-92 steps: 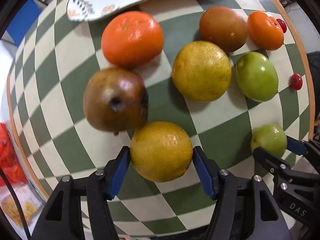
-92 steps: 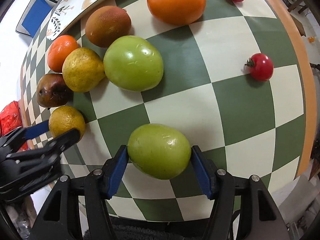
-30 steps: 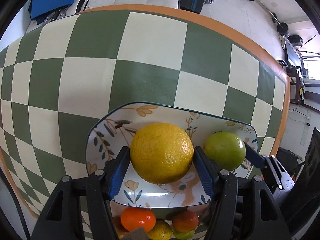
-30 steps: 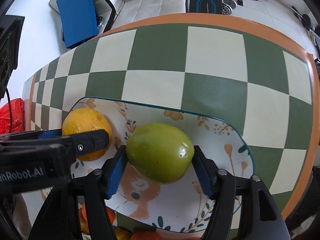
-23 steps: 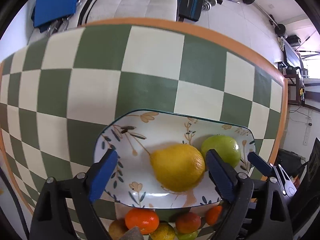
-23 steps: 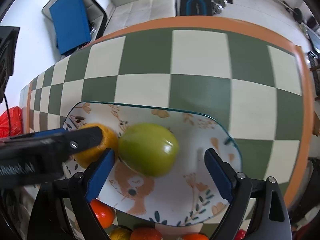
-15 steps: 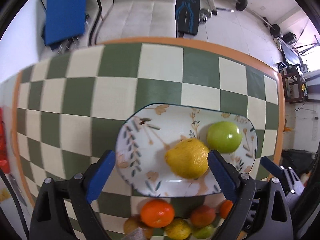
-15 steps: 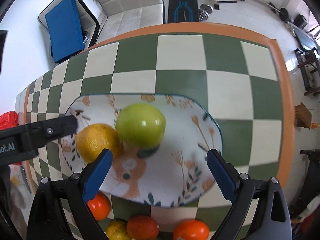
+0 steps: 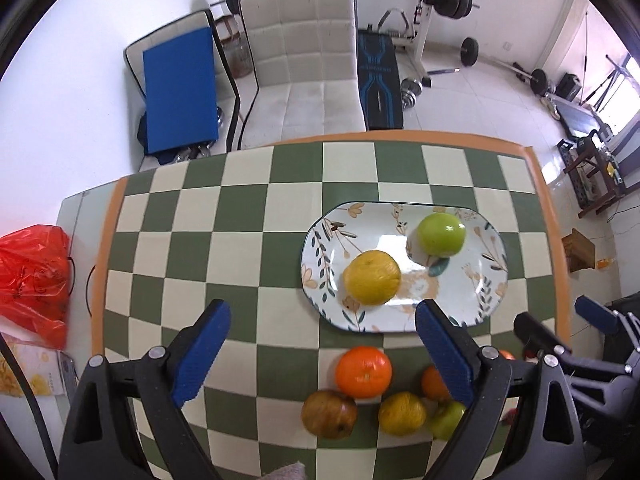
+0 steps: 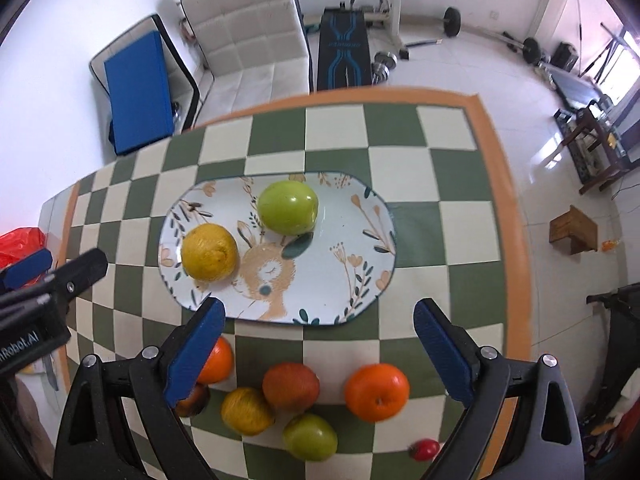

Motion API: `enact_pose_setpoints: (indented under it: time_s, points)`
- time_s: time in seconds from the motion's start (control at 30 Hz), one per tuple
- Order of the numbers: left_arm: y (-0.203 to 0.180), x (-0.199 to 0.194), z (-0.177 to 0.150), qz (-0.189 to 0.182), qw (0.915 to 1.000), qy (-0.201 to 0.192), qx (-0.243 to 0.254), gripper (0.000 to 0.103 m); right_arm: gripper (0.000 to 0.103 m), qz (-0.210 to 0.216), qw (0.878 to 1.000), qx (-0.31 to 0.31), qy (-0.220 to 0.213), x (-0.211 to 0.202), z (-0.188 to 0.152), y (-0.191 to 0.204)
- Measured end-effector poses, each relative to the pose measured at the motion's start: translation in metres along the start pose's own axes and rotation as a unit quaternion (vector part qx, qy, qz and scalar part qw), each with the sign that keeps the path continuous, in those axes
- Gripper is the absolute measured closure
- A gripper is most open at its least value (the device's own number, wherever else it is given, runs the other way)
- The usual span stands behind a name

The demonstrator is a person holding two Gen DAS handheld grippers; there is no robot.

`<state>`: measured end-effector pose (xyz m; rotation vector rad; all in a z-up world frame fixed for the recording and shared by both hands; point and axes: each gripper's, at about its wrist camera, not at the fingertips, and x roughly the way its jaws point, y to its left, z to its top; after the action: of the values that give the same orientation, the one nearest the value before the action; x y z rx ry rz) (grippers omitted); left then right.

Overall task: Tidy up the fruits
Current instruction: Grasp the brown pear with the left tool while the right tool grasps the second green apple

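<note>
Left gripper (image 9: pixel 322 350), right gripper (image 10: pixel 318 346), black frames, blue ribbed pads, silver screws

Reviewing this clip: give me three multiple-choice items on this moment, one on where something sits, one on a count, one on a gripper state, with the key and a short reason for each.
1. Where does the green fruit on the plate lie relative to the yellow citrus?
A. farther from the camera and to the right
B. nearer and to the left
C. on top of it

2. How many fruits lie on the plate?
A. one
B. two
C. four

3. How stand the two grippers?
A. both shut on fruit
B. only the left open
C. both open, holding nothing

Key: 1 A, the green fruit sits up and right of the yellow citrus. 2 B, only those two lie on the plate. 3 C, the left gripper and right gripper show spread, bare pads.
</note>
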<state>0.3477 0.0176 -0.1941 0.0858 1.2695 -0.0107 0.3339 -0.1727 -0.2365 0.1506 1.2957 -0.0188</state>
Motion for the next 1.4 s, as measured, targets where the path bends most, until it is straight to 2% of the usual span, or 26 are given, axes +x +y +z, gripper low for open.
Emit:
enact_pose_setpoints:
  time_s: [0.47, 0.67, 0.8, 0.87, 0.93, 1.07, 1.2, 1.3, 1.4]
  points:
    - [0.008, -0.093, -0.040, -0.011, 0.9972, -0.073, 0.009, 0.009, 0.006, -0.008, 0.997, 0.006, -0.077, -0.116, -0.044, 0.007]
    - [0.013, -0.113, -0.051, -0.022, 0.9960, -0.087, -0.001, 0.009, 0.006, -0.006, 0.995, 0.008, -0.099, -0.150, -0.058, 0.011]
    - [0.017, -0.106, -0.055, -0.021, 0.9966, -0.080, -0.008, 0.008, 0.006, 0.002, 0.995, 0.017, -0.099, -0.157, -0.067, 0.012]
    - [0.018, -0.093, -0.055, -0.015, 0.9976, -0.067, -0.009, 0.000, 0.006, 0.010, 0.995, 0.029, -0.093, -0.149, -0.069, 0.007]
    - [0.022, -0.072, -0.058, -0.007, 0.9990, -0.043, -0.013, 0.000, 0.006, 0.014, 0.997, 0.040, -0.066, -0.126, -0.073, 0.001]
    - [0.026, -0.023, -0.068, 0.008, 0.9998, 0.016, -0.013, 0.000, 0.006, 0.037, 0.997, 0.064, 0.017, -0.059, -0.085, -0.015]
    - [0.024, 0.030, -0.083, 0.016, 0.9961, 0.086, -0.008, 0.000, 0.007, 0.052, 0.988, 0.093, 0.111, 0.022, -0.113, -0.029]
    - [0.017, 0.062, -0.094, 0.005, 0.9912, 0.132, 0.002, 0.000, 0.017, 0.068, 0.980, 0.105, 0.155, 0.069, -0.133, -0.032]
    - [0.002, 0.089, -0.103, 0.015, 0.9863, 0.159, 0.043, 0.000, 0.023, 0.067, 0.977, 0.092, 0.180, 0.099, -0.148, -0.027]
